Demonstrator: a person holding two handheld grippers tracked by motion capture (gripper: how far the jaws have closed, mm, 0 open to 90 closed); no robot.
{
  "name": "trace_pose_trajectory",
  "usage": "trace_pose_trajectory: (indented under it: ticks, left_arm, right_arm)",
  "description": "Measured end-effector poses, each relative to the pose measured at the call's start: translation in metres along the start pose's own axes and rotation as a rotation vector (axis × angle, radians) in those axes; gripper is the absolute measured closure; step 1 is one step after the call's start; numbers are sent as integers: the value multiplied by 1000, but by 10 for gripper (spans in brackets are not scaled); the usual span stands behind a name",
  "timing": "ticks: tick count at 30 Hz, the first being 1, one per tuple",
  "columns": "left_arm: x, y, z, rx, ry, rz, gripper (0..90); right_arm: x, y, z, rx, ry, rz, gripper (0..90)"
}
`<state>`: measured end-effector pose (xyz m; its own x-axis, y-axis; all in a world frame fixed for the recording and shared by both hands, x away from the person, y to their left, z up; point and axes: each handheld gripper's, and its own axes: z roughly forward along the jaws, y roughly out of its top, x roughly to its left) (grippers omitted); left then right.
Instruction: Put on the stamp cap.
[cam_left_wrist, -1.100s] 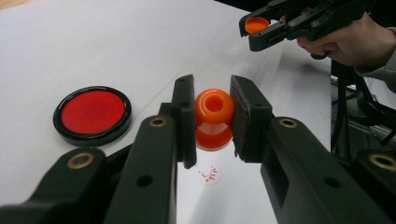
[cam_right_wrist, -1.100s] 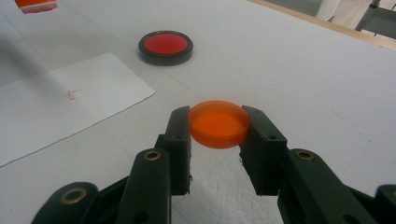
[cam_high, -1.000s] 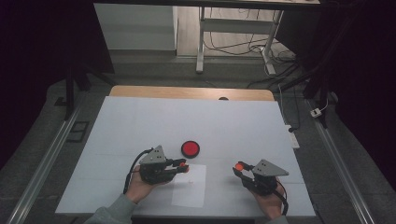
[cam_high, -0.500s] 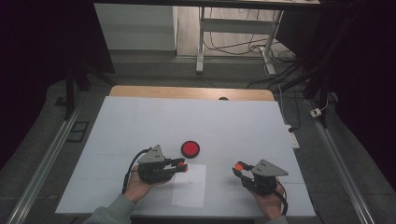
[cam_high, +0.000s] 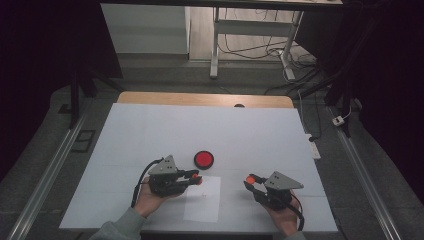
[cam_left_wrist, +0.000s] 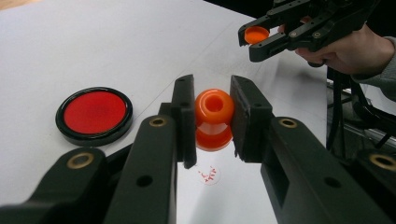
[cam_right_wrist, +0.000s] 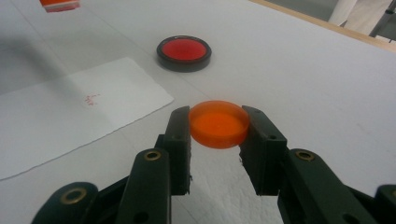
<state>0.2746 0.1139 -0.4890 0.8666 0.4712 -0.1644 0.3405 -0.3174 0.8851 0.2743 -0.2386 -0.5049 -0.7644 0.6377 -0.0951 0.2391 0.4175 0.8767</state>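
Note:
My left gripper (cam_left_wrist: 214, 122) is shut on an orange spool-shaped piece (cam_left_wrist: 214, 106) and holds it just above a white paper sheet (cam_high: 202, 201). In the high view the left gripper (cam_high: 196, 179) sits at the lower left and points right. Facing it from the lower right, my right gripper (cam_high: 250, 179) is shut on a flat orange round cap (cam_right_wrist: 218, 122), clamped by its rim between the jaws. The left gripper view shows that cap (cam_left_wrist: 256, 34) and the right gripper (cam_left_wrist: 254, 39) ahead, apart from the spool.
A round red pad in a black case (cam_high: 203, 159) lies on the white table top (cam_high: 150, 130) just beyond the paper. The paper bears a small red mark (cam_left_wrist: 208, 175). A wooden strip (cam_high: 200, 99) runs along the table's far edge.

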Motion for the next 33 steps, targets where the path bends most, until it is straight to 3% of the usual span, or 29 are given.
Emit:
trace_pose_trajectory:
  ticks: [17,33]
  left_arm:
    - [2,6,3,-6,-27,20,724]
    - [1,6,5,-2,-29,22,723]
  right_arm:
    - [19,10,32,10,109,-17,640]
    - [33,17,41,12,140,-34,640]
